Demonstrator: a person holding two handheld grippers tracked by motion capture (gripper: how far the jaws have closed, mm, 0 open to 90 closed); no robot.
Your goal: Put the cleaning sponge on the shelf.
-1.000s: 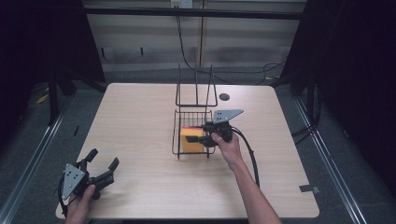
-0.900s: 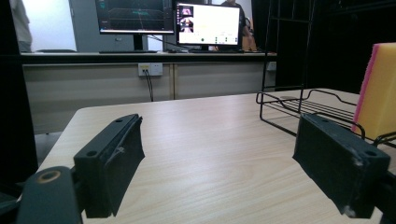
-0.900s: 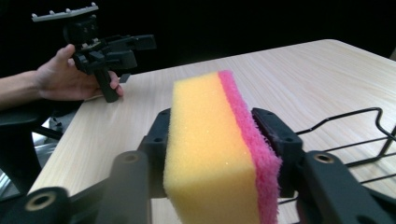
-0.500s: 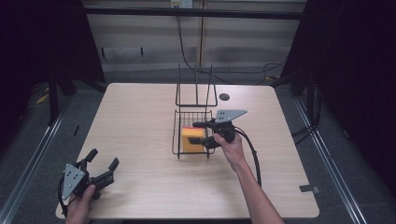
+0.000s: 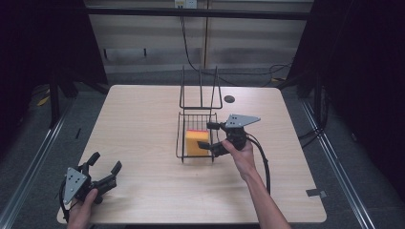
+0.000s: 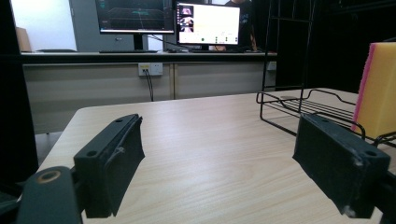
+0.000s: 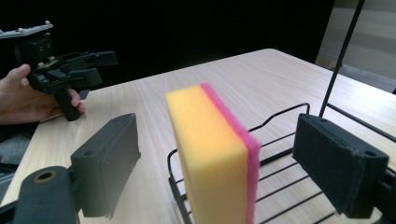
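A yellow sponge (image 5: 196, 142) with a pink side stands on edge in the black wire basket (image 5: 183, 125) at the table's middle. My right gripper (image 5: 210, 136) reaches in from the basket's right, open. In the right gripper view the sponge (image 7: 210, 154) stands between the two jaws, with a gap on each side. My left gripper (image 5: 105, 163) is held open over the table's near left corner with nothing in it. It also appears far off in the right gripper view as the left gripper (image 7: 103, 66). From the left gripper view, the sponge (image 6: 380, 88) and basket (image 6: 299, 103) lie ahead to the right.
A tall wire frame (image 5: 200, 90) rises from the basket's far side. A round cable hole (image 5: 229, 99) sits behind the basket, and a piece of tape (image 5: 317, 193) lies near the table's right front corner. Monitors (image 6: 173, 21) stand beyond the table's far edge.
The right gripper has shifted slightly to the right, away from the basket. The sponge stays where it was. The left gripper has not moved.
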